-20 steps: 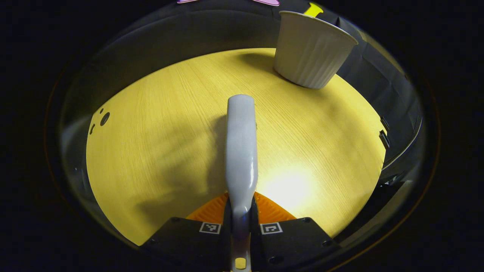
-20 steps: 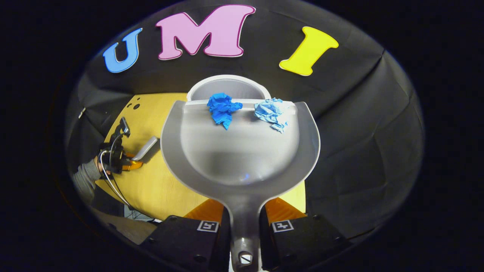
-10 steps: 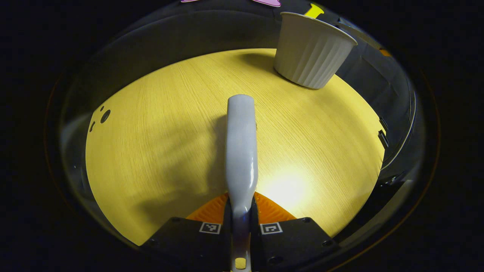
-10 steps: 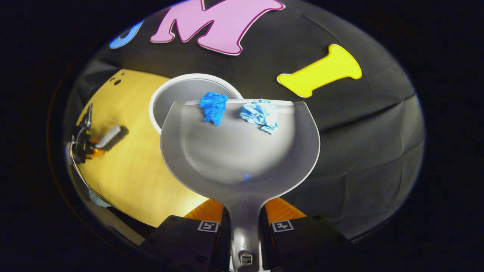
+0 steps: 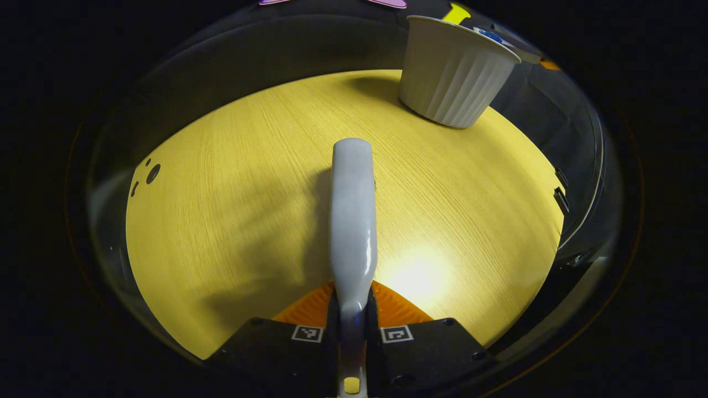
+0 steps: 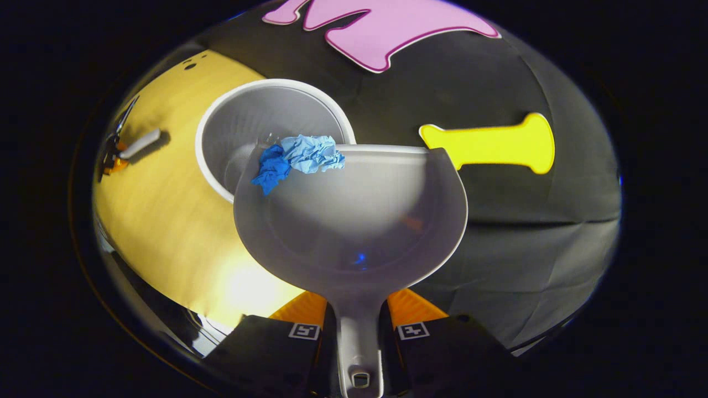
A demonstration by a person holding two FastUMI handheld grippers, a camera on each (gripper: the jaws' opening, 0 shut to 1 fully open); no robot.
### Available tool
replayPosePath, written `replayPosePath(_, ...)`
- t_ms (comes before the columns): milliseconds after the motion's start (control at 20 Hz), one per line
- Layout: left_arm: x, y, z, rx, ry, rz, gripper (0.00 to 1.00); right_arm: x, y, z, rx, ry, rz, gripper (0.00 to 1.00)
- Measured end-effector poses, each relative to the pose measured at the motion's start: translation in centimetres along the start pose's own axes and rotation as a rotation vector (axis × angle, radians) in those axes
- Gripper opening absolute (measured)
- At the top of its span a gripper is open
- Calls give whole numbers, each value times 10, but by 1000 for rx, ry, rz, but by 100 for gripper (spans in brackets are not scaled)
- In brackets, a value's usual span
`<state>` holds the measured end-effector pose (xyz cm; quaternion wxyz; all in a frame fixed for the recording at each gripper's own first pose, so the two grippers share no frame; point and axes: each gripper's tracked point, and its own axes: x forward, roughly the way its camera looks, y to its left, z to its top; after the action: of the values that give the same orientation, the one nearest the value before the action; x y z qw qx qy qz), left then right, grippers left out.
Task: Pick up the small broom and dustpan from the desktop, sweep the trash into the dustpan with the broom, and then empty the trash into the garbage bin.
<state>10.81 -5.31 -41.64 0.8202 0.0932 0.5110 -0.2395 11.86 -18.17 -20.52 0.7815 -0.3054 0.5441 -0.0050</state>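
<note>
Dustpan (image 6: 354,221) handle sits clamped in your right gripper (image 6: 358,331), two blue paper wads (image 6: 298,157) at its far lip over the white bin (image 6: 265,119). Tip steeply, keeping the lip inside the rim. Your left gripper (image 5: 352,334) pinches the broom (image 5: 353,221) above the desktop (image 5: 221,193).

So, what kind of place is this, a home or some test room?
Probably a staged recording booth, not a home: black cloth wall behind a bare wooden desktop, with a white bin and a dustpan as props.
</note>
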Motion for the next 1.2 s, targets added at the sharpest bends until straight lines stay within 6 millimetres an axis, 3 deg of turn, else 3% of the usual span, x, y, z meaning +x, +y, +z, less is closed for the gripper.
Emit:
replayPosePath(250, 0, -2, 0, -1, 0, -3, 23, -5, -22, 8, -229, 44, -66, 36)
replayPosePath(450, 0, 0, -1, -14, -3, -4, 23, -3, -14, 20, -167, 21, -34, 36)
replayPosePath(650, -1, 1, -2, -14, -4, -2, 23, -2, -13, 22, -260, 14, -72, 36)
replayPosePath(1000, -2, 3, -6, -22, -2, 8, 23, 1, -12, 19, -206, 6, -51, 36)
replayPosePath(1200, -4, 3, -9, -29, -3, 13, 23, 1, 1, 17, -47, -70, 6, 36)
